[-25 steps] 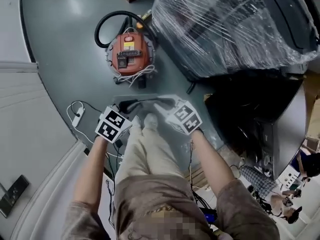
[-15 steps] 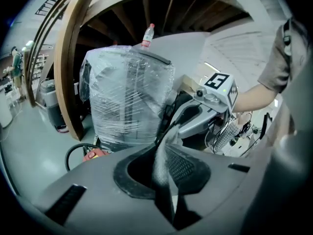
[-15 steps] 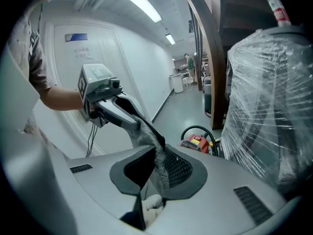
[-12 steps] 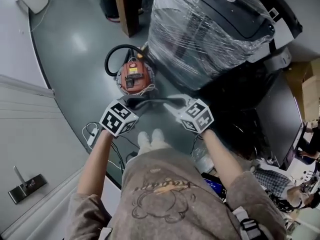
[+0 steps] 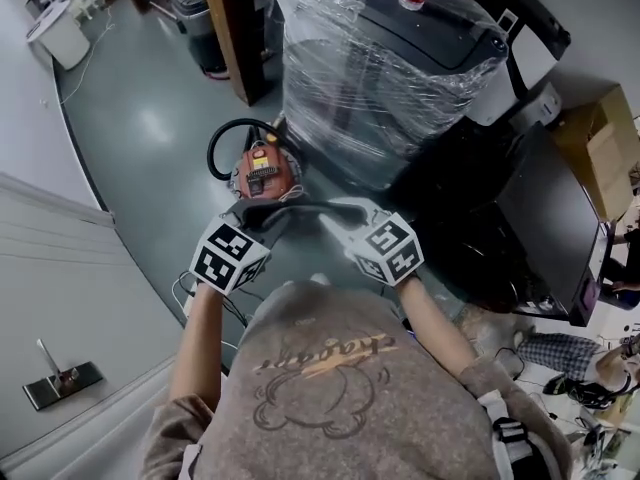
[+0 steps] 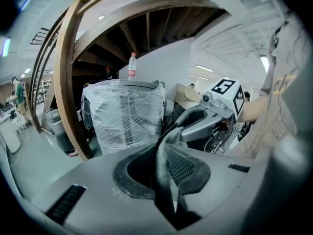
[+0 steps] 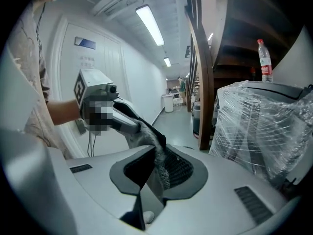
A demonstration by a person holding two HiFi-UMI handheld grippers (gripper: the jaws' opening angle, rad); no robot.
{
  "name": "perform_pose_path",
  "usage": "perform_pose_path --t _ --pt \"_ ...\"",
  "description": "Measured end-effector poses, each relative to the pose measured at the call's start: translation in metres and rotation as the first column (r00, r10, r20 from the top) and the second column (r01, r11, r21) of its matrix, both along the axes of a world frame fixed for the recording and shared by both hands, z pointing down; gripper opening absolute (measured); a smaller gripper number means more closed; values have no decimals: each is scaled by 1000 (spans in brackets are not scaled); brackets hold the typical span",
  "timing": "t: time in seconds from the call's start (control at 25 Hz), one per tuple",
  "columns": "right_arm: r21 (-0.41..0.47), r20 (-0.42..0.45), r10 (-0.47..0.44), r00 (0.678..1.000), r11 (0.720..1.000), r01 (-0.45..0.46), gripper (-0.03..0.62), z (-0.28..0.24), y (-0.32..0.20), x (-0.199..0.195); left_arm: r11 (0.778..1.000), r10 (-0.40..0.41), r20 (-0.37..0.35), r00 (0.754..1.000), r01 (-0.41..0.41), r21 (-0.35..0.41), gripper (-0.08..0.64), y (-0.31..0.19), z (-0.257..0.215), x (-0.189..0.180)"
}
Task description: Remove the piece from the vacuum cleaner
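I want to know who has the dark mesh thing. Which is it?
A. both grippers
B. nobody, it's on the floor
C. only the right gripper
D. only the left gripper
A: the left gripper and the right gripper are each shut on an end of the dark mesh piece.

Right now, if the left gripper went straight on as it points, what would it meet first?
Past the mesh piece clamped in its jaws, the left gripper would probably meet the plastic-wrapped machine first; the right gripper sits just right of that line, though depth is unclear.
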State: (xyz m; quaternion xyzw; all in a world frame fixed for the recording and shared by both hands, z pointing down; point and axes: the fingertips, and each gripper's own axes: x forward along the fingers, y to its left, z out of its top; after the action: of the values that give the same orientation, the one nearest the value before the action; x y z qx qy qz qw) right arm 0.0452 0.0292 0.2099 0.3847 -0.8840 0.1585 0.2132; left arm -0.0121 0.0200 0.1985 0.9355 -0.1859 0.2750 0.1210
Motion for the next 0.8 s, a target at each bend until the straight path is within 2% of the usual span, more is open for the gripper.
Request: perform_pose_path --t 0.16,0.32,0.56,0.8 --pt "47 -3 12 1000 999 -12 54 -10 4 -4 999 -35 -38 999 36 25 55 3 -6 -5" --pt "58 -19 15 1000 998 -14 54 -10 5 -7 997 -66 -71 995 69 43 55 5 -5 -8" --pt "67 -14 52 999 996 -51 54 -1 11 0 995 -48 -107 993 56 78 55 12 4 -2" --pt "45 -7 59 998 997 -59 54 20 15 0 996 -52 -119 992 59 59 55 14 23 -2"
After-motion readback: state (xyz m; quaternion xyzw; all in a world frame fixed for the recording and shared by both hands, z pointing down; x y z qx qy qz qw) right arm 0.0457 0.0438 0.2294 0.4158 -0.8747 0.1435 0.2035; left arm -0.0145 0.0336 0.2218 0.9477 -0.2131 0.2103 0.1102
